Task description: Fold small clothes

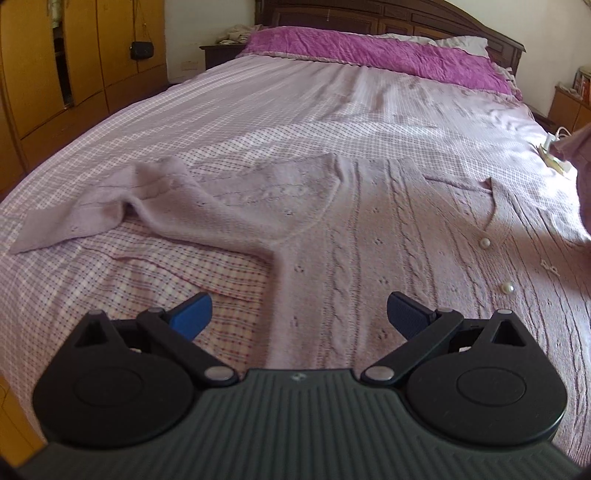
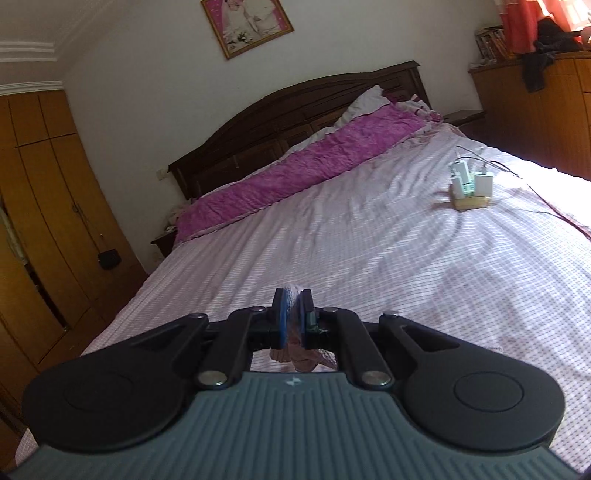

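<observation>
- Two tools: left tool [image 1: 299, 314] spread wide, hovering over the pink cardigan [image 1: 332, 229] lying flat on the bed [image 1: 258, 103].
- Right tool [image 2: 291, 314] pinches a fold of cardigan fabric.

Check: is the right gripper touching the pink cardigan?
Touching. The right wrist view shows the right gripper with its fingers shut on a bunch of the cardigan.

The room is a bedroom with white walls [image 2: 147, 92]. A big bed [image 2: 369, 240] with a checked pink sheet has a dark wooden headboard [image 2: 295, 107] and a purple cover [image 1: 369, 55] at its head. Orange-brown wardrobes [image 1: 74, 55] stand beside it. A framed picture [image 2: 246, 26] hangs above. Daylight comes through red curtains [image 2: 524, 22].
</observation>
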